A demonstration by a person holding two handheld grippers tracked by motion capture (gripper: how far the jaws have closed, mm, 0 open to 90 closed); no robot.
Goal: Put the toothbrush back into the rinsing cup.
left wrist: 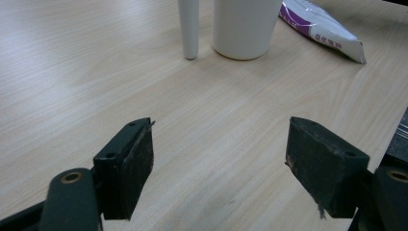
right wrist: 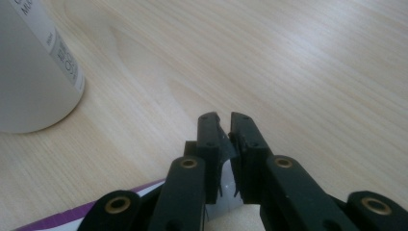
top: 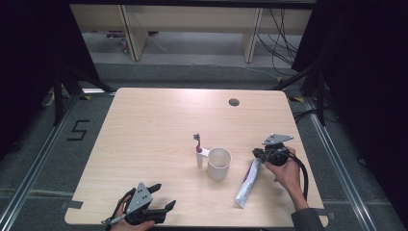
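- Left gripper (top: pixel 161 197): near table edge, jaws spread wide with nothing between them; black, coarse pads (left wrist: pixel 139 168). Well apart from the other items.
- Toothpaste tube (top: pixel 248 184): flat, soft, white with a purple band; long axis runs from the near crimped end up and away to its far end at the right gripper. Lies just right of the cup.
- Right gripper (right wrist: pixel 226 139): jaws clenched on the tube's far end; the nearer hand for any lift, judged from its hold.
- Cup (top: pixel 219 163): white, smooth, cylindrical, upright at mid-table.
- Toothbrush (top: pixel 198 150): white handle, red accent, beside the cup's left.
- Table (top: pixel 159 120): pale wood-grain laminate, rounded corners.
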